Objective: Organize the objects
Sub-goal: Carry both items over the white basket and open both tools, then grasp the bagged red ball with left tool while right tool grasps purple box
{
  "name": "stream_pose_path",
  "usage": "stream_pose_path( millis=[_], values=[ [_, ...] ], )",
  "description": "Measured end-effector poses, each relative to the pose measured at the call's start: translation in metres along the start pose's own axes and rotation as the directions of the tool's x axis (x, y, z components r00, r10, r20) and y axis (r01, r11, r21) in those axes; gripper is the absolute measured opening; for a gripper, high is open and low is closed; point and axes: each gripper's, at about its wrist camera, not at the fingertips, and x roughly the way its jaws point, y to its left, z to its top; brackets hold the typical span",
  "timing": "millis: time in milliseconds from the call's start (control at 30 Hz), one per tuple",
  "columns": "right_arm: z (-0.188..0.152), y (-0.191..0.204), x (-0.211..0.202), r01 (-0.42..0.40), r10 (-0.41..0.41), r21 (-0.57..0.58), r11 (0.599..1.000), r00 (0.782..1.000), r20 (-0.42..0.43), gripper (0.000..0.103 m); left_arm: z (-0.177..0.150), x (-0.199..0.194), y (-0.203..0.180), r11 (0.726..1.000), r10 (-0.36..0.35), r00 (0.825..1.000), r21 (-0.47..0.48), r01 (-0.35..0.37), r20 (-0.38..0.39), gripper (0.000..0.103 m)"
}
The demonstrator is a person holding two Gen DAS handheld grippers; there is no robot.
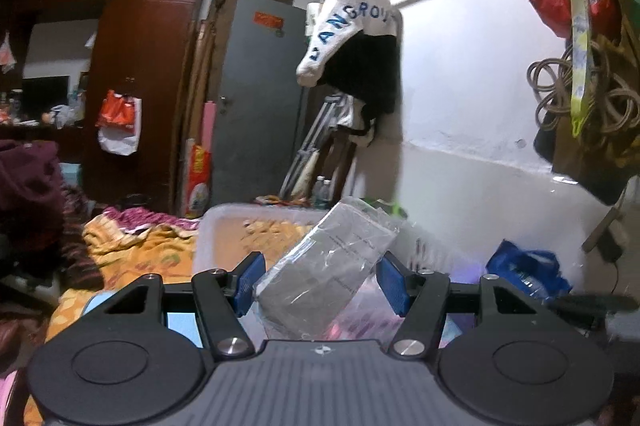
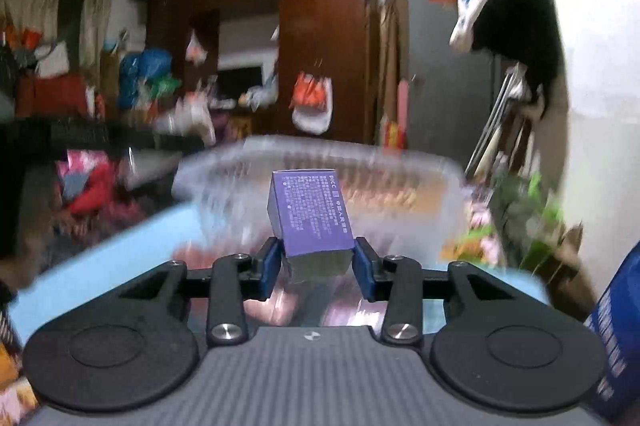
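In the left wrist view my left gripper (image 1: 322,274) is shut on a clear plastic packet (image 1: 336,250) with a grey-white printed sheet inside. The packet leans to the right and rises above the blue pads (image 1: 250,280). Behind it stands a translucent plastic bin (image 1: 224,226) on the bed. In the right wrist view my right gripper (image 2: 318,262) is shut on a small purple box (image 2: 310,210) with white print, pinched at its lower end and tilted slightly left. The same translucent bin (image 2: 320,154), blurred, lies just beyond the box.
An orange patterned blanket (image 1: 132,250) covers the bed on the left. A blue bag (image 1: 524,270) sits right of the bin by the white wall (image 1: 480,106). A light blue surface (image 2: 120,246) lies under the grippers. A brown wardrobe (image 1: 148,66), grey door (image 1: 260,86) and hanging clothes (image 1: 360,38) stand behind.
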Motion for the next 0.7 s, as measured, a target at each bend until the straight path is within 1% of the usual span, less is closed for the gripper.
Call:
stream_pose_path(
  millis=[33,100,167,200,233,267,300,333,367,400,433,467,533,633,667,700],
  values=[
    [0.013,-0.002,0.003,0.006,-0.006,-0.002,1.000,1.000,0.009,0.043,0.007,0.009,-0.002,1.000,0.007,1.000,-0.008,-0.007,-0.012,0.065],
    [0.037,-0.003,0.021,0.034,-0.034,-0.016,0.999,0.999,-0.004,0.043,0.020,0.029,-0.001,0.999,0.017,0.999,-0.037,-0.018,-0.040,0.065],
    [0.049,-0.002,0.043,0.062,-0.064,-0.041,0.997,0.997,-0.042,0.043,0.026,0.053,0.000,0.998,0.034,0.996,-0.054,-0.038,-0.084,0.065],
    [0.052,0.000,0.055,0.075,-0.079,-0.063,0.995,0.995,-0.058,0.046,0.027,0.064,0.002,0.997,0.045,0.994,-0.058,-0.051,-0.102,0.065],
    [0.054,0.002,0.063,0.095,-0.100,-0.082,0.992,0.993,-0.061,0.050,0.026,0.072,0.004,0.996,0.060,0.992,-0.066,-0.067,-0.110,0.067],
    [0.055,0.005,0.069,0.118,-0.124,-0.098,0.988,0.991,-0.057,0.054,0.026,0.080,0.008,0.993,0.077,0.990,-0.075,-0.086,-0.118,0.074],
    [0.055,0.005,0.072,0.134,-0.140,-0.101,0.986,0.988,-0.057,0.071,0.026,0.087,0.012,0.990,0.092,0.987,-0.090,-0.104,-0.132,0.079],
    [0.055,0.004,0.072,0.136,-0.141,-0.090,0.987,0.989,-0.052,0.086,0.026,0.093,0.016,0.987,0.100,0.983,-0.111,-0.118,-0.152,0.090],
    [0.053,0.004,0.066,0.133,-0.136,-0.075,0.988,0.990,-0.037,0.091,0.025,0.093,0.019,0.985,0.099,0.981,-0.127,-0.121,-0.165,0.093],
    [0.049,0.001,0.053,0.123,-0.124,-0.059,0.991,0.992,-0.016,0.096,0.024,0.088,0.021,0.985,0.090,0.984,-0.130,-0.111,-0.155,0.093],
    [0.046,0.000,0.045,0.108,-0.108,-0.048,0.993,0.994,0.002,0.103,0.023,0.081,0.022,0.987,0.084,0.988,-0.124,-0.101,-0.133,0.096],
    [0.043,-0.002,0.036,0.096,-0.096,-0.039,0.995,0.995,0.016,0.103,0.022,0.072,0.021,0.988,0.087,0.990,-0.115,-0.099,-0.109,0.102],
    [0.037,-0.006,0.022,0.092,-0.092,-0.015,0.996,0.995,0.026,0.103,0.018,0.053,0.017,0.992,0.071,0.995,-0.096,-0.078,-0.072,0.103],
    [0.014,-0.012,-0.002,0.060,-0.062,0.021,0.998,0.996,0.058,0.103,0.001,0.019,0.006,0.998,0.044,0.999,-0.043,-0.045,-0.030,0.103],
    [0.004,-0.014,-0.006,0.054,-0.056,0.035,0.998,0.997,0.055,0.103,-0.008,0.008,0.000,0.999,0.035,0.999,-0.019,-0.036,-0.028,0.103],
    [-0.007,-0.015,-0.006,0.056,-0.057,0.047,0.997,0.998,0.033,0.103,-0.019,-0.002,-0.007,0.999,0.035,0.999,0.007,-0.034,-0.027,0.103]
  ],
)
